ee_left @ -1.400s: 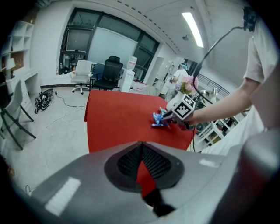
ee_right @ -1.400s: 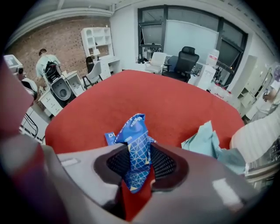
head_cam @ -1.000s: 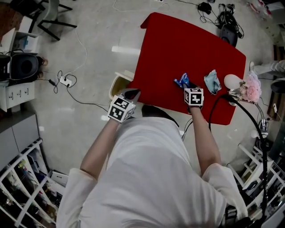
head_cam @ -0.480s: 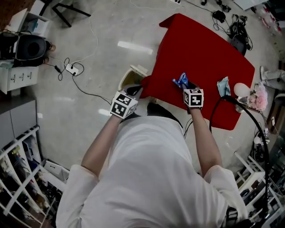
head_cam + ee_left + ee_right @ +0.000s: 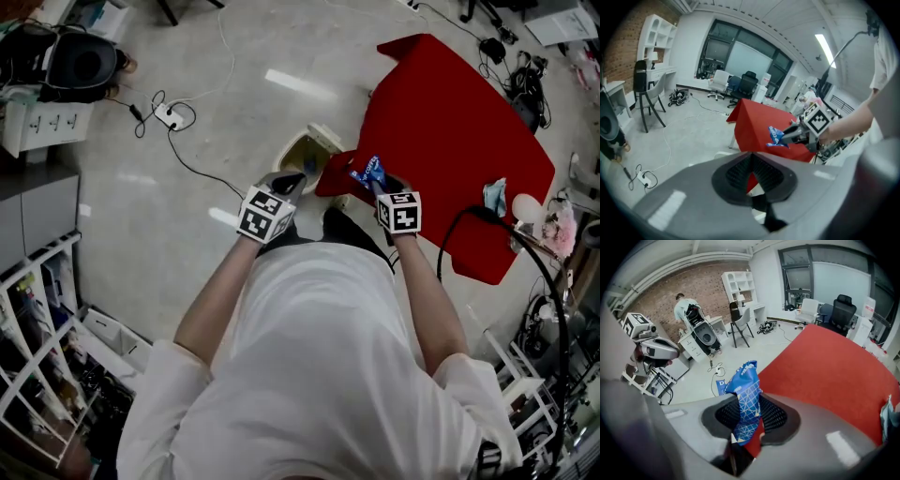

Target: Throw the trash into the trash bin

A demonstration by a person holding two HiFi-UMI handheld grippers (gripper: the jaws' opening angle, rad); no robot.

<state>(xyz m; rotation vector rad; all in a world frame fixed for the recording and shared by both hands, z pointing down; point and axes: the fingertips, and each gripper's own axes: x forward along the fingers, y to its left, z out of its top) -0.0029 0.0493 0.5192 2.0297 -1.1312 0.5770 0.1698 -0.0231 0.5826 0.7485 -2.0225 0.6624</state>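
A blue printed wrapper is pinched in my right gripper, which is shut on it over the near-left corner of the red table. In the right gripper view the wrapper stands up between the pads of the right gripper. A cream trash bin stands on the floor just left of that corner. My left gripper hangs beside the bin's near edge, shut with nothing in it. The left gripper view shows the right gripper with the wrapper.
A crumpled light-blue piece, a white round object and pink flowers lie at the table's right end. A power strip with cables lies on the floor to the left. White wire shelving stands at the lower left.
Both grippers have swung left, from the table's front edge to its corner by the bin. The right one has carried the blue wrapper along. The light-blue piece stays on the table.
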